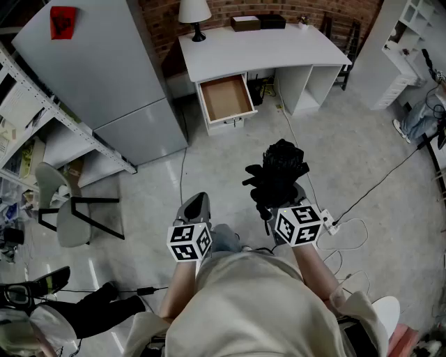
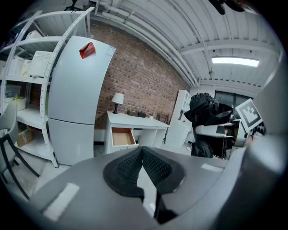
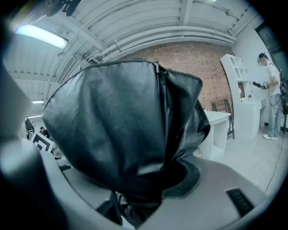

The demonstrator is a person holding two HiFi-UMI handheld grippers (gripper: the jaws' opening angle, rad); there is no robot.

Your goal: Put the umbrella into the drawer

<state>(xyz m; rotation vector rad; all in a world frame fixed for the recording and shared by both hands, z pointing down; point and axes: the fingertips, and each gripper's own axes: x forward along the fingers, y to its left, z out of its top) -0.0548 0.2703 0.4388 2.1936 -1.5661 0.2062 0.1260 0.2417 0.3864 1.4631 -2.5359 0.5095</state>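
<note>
A folded black umbrella [image 1: 277,174] is clamped between the jaws of my right gripper [image 1: 275,199], well above the floor. In the right gripper view the umbrella [image 3: 130,130] fills most of the frame, bunched fabric upright between the pads. My left gripper [image 1: 196,209] hangs beside it, shut and empty; its black pads [image 2: 155,168] meet in the left gripper view, where the umbrella [image 2: 204,112] shows at the right. Ahead, the white desk [image 1: 265,49] has its wooden drawer [image 1: 225,97] pulled out, also seen as the drawer [image 2: 121,136] far off.
A grey refrigerator [image 1: 104,77] stands left of the desk, with metal shelving [image 1: 42,118] and a chair [image 1: 66,206] further left. A lamp [image 1: 194,15] and boxes [image 1: 245,23] sit on the desk. Cables [image 1: 362,202] run over the floor. A person [image 3: 272,103] stands by white shelves.
</note>
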